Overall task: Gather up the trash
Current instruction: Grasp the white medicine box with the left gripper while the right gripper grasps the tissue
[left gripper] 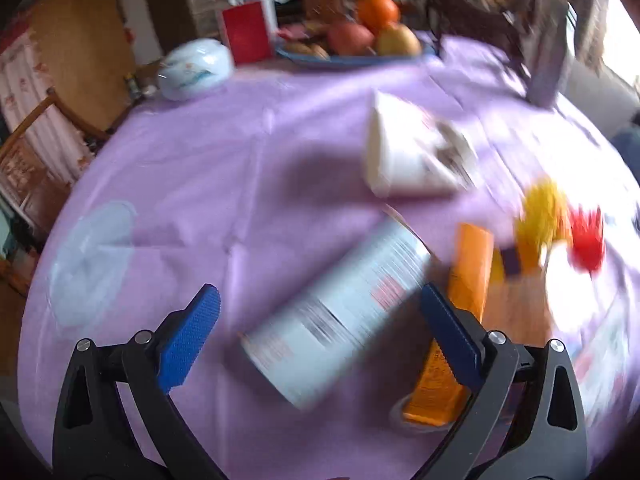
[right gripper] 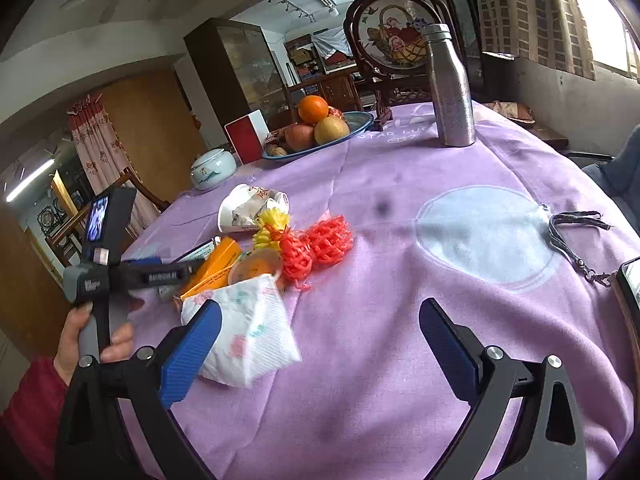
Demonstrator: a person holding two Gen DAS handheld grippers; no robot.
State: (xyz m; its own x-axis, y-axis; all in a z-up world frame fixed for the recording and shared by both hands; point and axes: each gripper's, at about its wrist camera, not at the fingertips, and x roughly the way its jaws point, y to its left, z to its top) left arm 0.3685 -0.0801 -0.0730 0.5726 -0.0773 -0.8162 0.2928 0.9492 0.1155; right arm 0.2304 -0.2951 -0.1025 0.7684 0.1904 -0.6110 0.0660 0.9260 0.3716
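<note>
The left wrist view is blurred by motion. My left gripper (left gripper: 320, 332) is open, and a white and blue printed package (left gripper: 336, 312) lies on the purple cloth between its fingers, untouched. An orange box (left gripper: 460, 320) sits just right of it. Beyond lie a crushed white paper cup (left gripper: 416, 152), a yellow foam net (left gripper: 544, 224) and a red one (left gripper: 586, 240). My right gripper (right gripper: 320, 348) is open above the cloth, holding nothing, with a white tissue packet (right gripper: 248, 332) beside its left finger. Farther off are the orange box (right gripper: 216, 264), the red nets (right gripper: 316, 246) and the cup (right gripper: 248, 210).
A hand (right gripper: 80, 332) holds the left tool at the table's left edge. At the back stand a fruit plate (right gripper: 360, 124), a steel bottle (right gripper: 452, 92), a red box (right gripper: 246, 136) and a ceramic jar (right gripper: 212, 168). A grey strap (right gripper: 568, 236) lies at the right.
</note>
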